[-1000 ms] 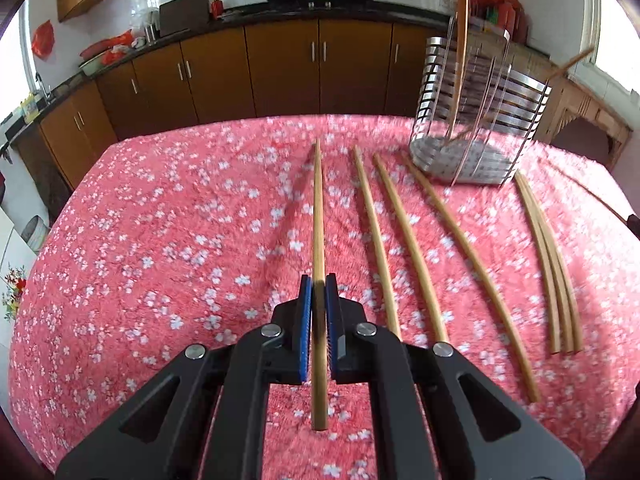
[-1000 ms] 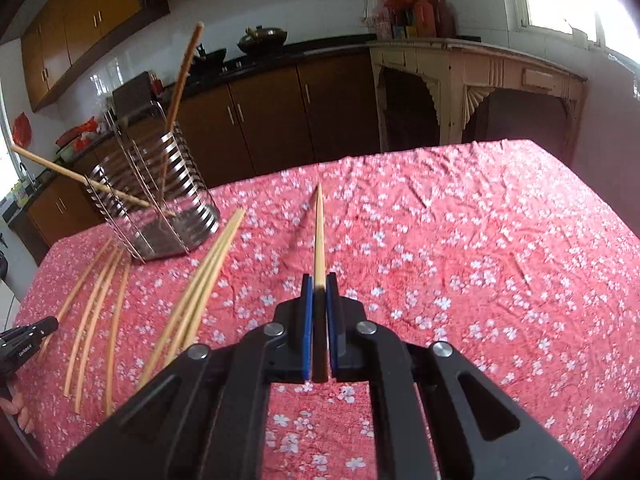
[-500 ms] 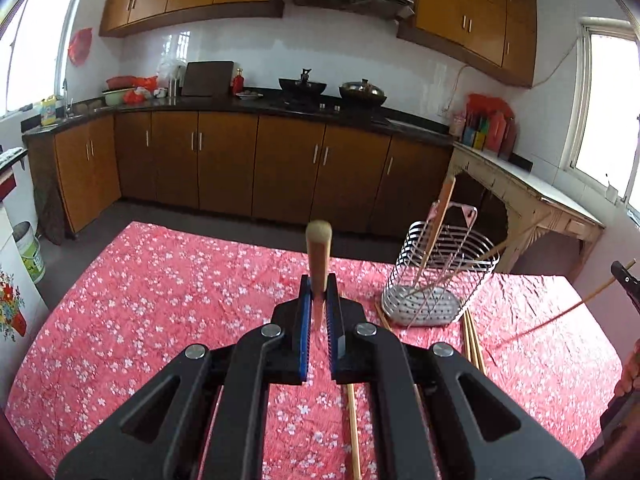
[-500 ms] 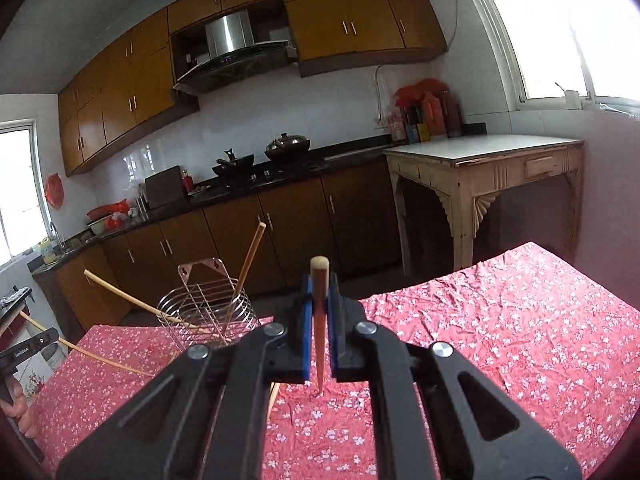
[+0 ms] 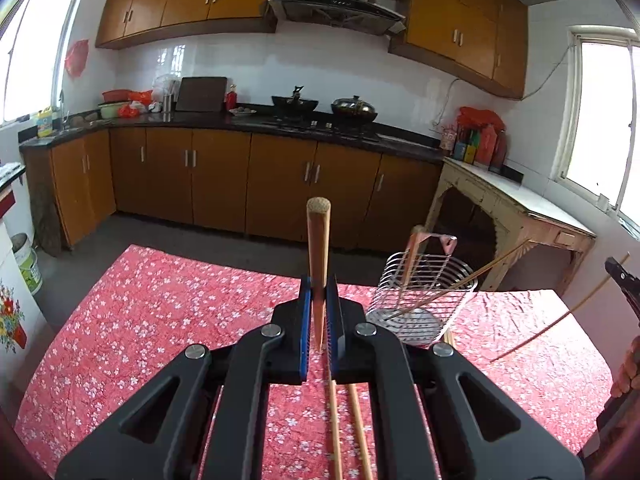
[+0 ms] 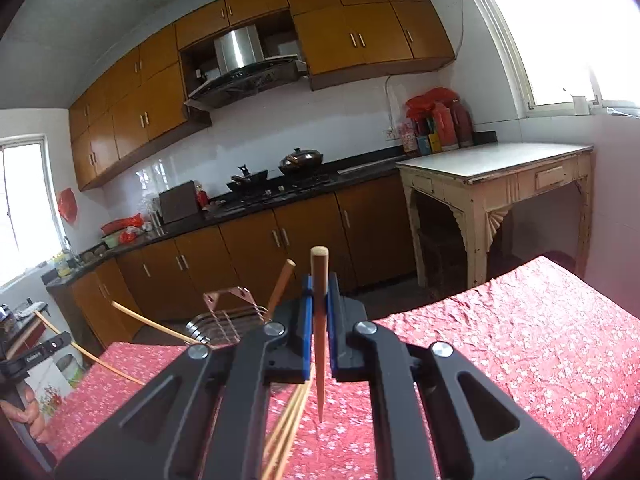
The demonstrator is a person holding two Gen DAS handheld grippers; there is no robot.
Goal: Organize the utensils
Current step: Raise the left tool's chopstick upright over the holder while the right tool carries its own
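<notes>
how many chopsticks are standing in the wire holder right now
2. In the round metal wire holder, one wooden chopstick stands nearly upright at its left side and one thin chopstick leans far out to the right. Others could be hidden behind the wires.

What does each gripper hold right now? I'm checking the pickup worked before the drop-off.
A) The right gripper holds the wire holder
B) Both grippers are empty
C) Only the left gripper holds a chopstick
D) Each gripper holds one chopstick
D: the left gripper is shut on a chopstick and the right gripper is shut on its own chopstick, both lifted clear of the red floral tablecloth.
</notes>
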